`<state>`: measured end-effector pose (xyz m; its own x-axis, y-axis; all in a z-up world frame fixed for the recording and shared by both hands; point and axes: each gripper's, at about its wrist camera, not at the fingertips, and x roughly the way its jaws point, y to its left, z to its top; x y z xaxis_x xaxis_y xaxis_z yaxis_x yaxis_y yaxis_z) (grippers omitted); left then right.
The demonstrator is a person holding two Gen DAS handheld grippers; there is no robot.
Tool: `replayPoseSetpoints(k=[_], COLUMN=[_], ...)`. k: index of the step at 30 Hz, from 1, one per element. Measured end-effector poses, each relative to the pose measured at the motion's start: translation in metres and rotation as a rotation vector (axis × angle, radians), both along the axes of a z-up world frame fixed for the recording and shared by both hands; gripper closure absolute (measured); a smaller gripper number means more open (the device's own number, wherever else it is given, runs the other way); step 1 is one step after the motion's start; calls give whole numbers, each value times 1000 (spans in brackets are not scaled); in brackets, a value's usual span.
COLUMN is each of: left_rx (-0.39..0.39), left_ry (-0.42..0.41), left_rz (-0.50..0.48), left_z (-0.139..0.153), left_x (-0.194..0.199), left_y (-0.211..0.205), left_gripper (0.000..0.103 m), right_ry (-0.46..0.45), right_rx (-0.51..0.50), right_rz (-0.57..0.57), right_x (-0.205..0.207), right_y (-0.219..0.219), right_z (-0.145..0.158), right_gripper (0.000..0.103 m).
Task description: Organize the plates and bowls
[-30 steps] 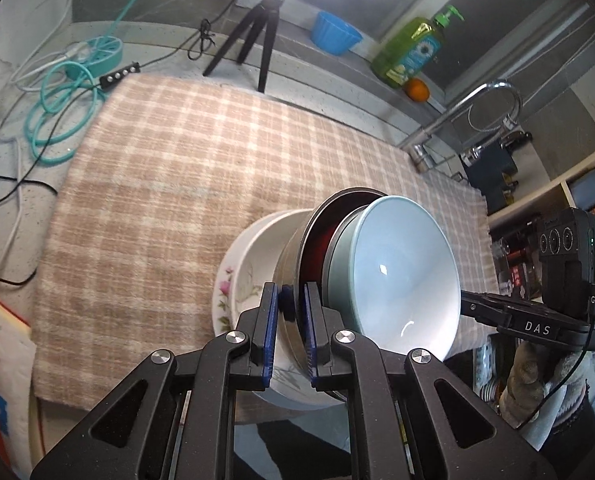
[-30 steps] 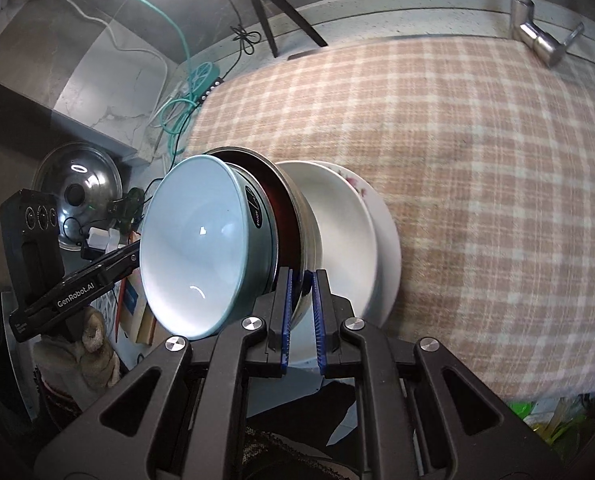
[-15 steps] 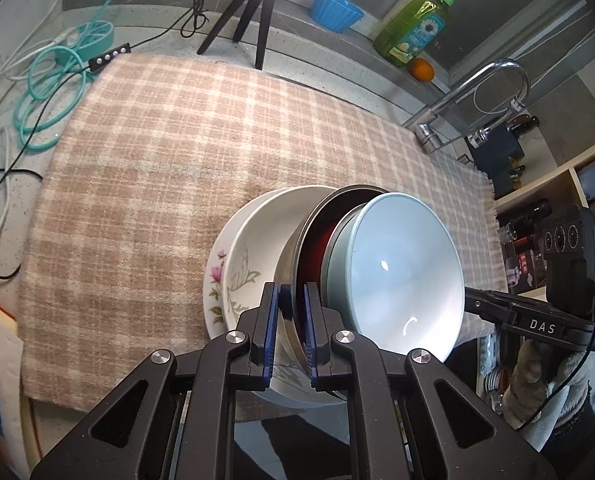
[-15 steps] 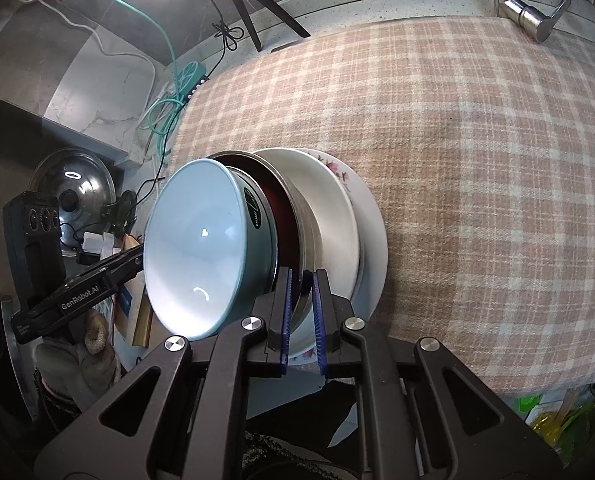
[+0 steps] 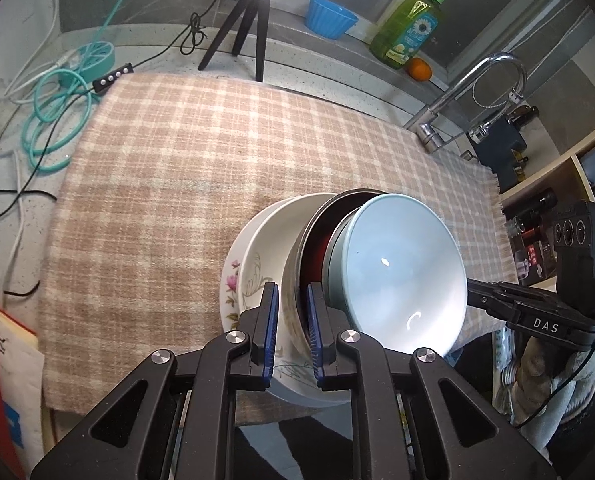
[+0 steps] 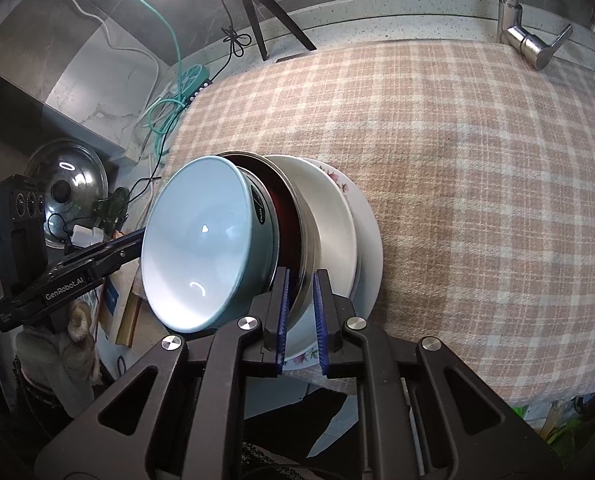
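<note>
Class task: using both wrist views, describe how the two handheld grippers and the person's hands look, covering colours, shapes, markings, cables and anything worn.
Both grippers, left gripper and right gripper, have black triangular cut-out linkages, silver pivot screws and blue ribbed pads. Side views show white lettering, "GenRobot.AI" and "DAS", a black box module, and a thin black cable. Hands wear pale knitted gloves.

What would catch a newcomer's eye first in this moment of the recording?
A nested stack of dishes near the front edge of the checked cloth: the pale blue bowl on top, a steel bowl with a red inside beneath it, then a white bowl and a flowered plate. The left hand-held gripper and the right hand-held gripper both clamp the steel bowl's rim. Bright lamp glare tops both views.
</note>
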<state>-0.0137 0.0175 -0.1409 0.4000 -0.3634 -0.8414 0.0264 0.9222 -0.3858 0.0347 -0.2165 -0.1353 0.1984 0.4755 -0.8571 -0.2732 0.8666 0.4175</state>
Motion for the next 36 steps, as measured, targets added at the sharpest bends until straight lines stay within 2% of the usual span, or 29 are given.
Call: replayPoseSetpoints(k=[5,8,10,12,14,17,18,20,22,24,26,30,32,36], left_rx=[46,82,104,124,133,141,147,162,162,172,186,207,214,252], left_ry=[-27,-59,-80,-96,-113,-133,-138,-148,-159,-171,-183,-217,-226,-245], left_rz=[-13,-25,-36,-36,-35,-41,-45,-54,-51,-57,-57,-43,-31,-9], left_z=[8,16,21,25,28,32,33,34,37,40,44,51,53,54], left_x=[-6,-12,-16,-19,-22,-28,-29,-33,-36,-39,-42,-48,-51,-55], left_y=[-2,-8,-12,-14,-15,-18,-20,-24,-26,-29,-31,-33,-33,-35], left_gripper=[89,78,77,71,61,61,60,51,49,48,37,33,26,26], right_ry=[-15,-31,-56,-96,-135,-169,-178,-210,-246,-269,-290,-353,-378,-406], right_rx=[-6,-22,-44,-68,-79,-71,-71,-80,-95,-91,-78,-90,-88,-91], right_rz=[-8,-2,4,6,-1,-14,-16,-20,-15,-19,-34,-57,-71,-102], right_x=[-2,-6,-11,-17,-23,-31,-33,-40,-46,-51,-56,-66,-72,-79], right_y=[-2,-1,0,0,-2,-8,-9,-10,-9,-10,-12,-13,-13,-15], right_z=[3,6,10,16,23,31,34,39,45,50,55,65,70,74], right_gripper=[90,89,86,76,71,68,63,59,56,46,38,27,20,19])
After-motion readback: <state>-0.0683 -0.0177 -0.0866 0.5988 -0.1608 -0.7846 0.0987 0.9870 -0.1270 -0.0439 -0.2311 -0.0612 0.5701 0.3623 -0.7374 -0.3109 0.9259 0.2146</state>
